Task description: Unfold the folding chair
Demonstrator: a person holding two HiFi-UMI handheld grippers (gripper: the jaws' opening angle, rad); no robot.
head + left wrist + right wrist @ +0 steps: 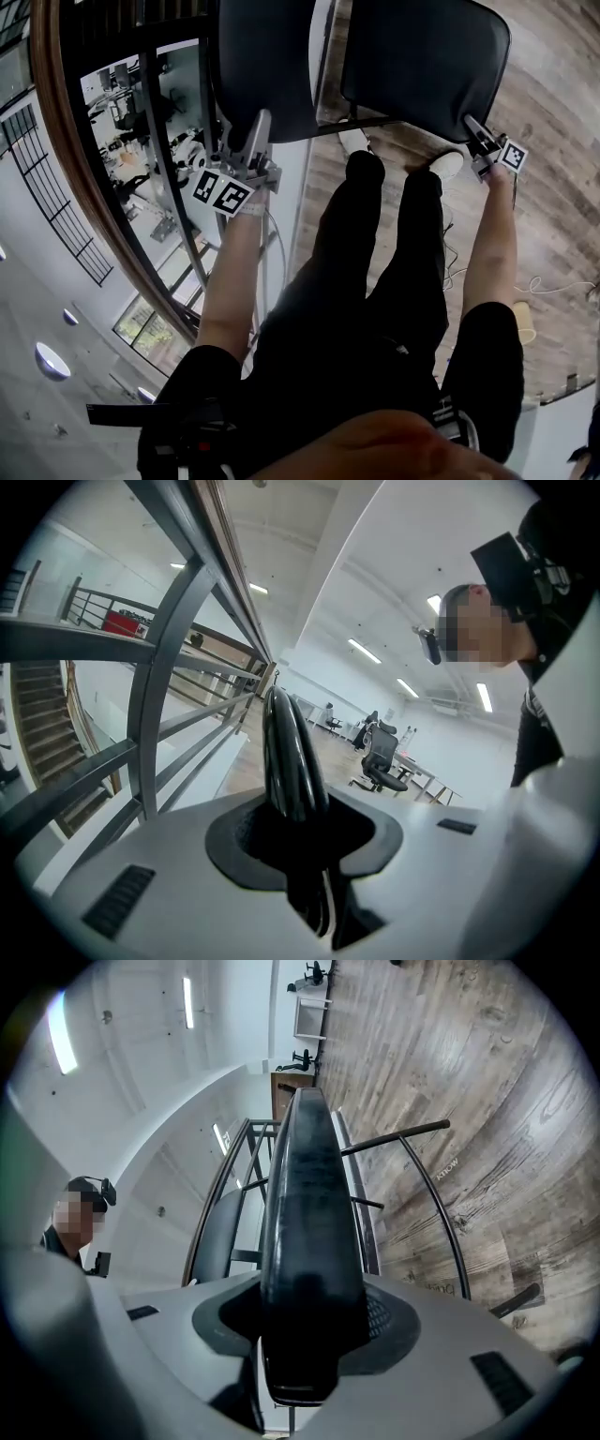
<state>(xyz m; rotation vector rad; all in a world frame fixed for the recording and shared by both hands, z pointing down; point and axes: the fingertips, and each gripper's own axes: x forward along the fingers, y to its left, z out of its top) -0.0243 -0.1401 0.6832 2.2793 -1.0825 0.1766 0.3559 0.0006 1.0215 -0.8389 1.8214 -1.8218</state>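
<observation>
The folding chair hangs in front of me as two black panels joined by thin dark tubes. My left gripper (253,131) is shut on the lower edge of the left panel (267,66); in the left gripper view that glossy black edge (291,761) stands upright between the jaws. My right gripper (475,129) grips the lower right corner of the right panel (422,56). In the right gripper view that panel's thick edge (309,1241) fills the space between the jaws, with the frame tubes (441,1213) and the other panel (220,1232) beyond it.
A curved railing with a wooden handrail (56,141) and dark metal posts (164,686) runs close on the left, with a drop to a lower floor behind it. Wood flooring (553,187) lies to the right, with a thin cable (544,281) on it. My legs and a white shoe (447,166) stand under the chair.
</observation>
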